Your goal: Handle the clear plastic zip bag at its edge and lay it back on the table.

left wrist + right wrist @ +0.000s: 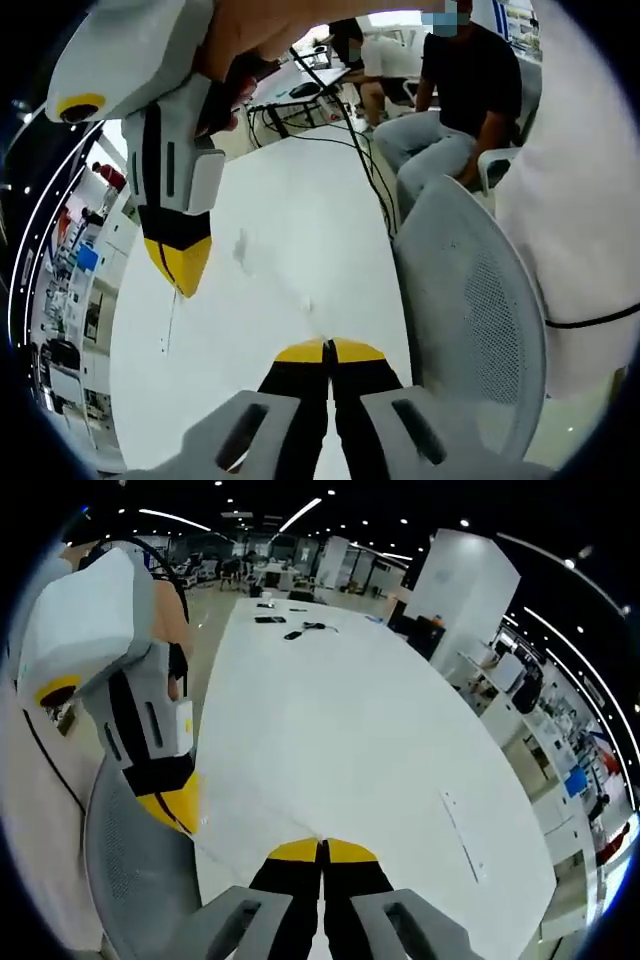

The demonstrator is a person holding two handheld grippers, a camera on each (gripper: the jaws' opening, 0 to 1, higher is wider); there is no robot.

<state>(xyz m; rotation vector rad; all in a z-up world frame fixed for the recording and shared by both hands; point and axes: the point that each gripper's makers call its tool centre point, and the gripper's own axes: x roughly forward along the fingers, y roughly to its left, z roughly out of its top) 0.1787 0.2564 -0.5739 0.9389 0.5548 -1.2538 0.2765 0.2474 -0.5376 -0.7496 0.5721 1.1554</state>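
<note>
Your left yellow-tipped claw (328, 350) and right yellow-tipped claw (321, 850) are both pressed together, empty, above the wide white table (340, 720); a grey mesh chair (470, 300) sits at three o'clock.

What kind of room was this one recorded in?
Most likely a large open-plan office or lab. A long white table runs down the room, a grey mesh office chair stands beside it, rows of ceiling strip lights hang overhead, and a seated person is at the far end.
</note>
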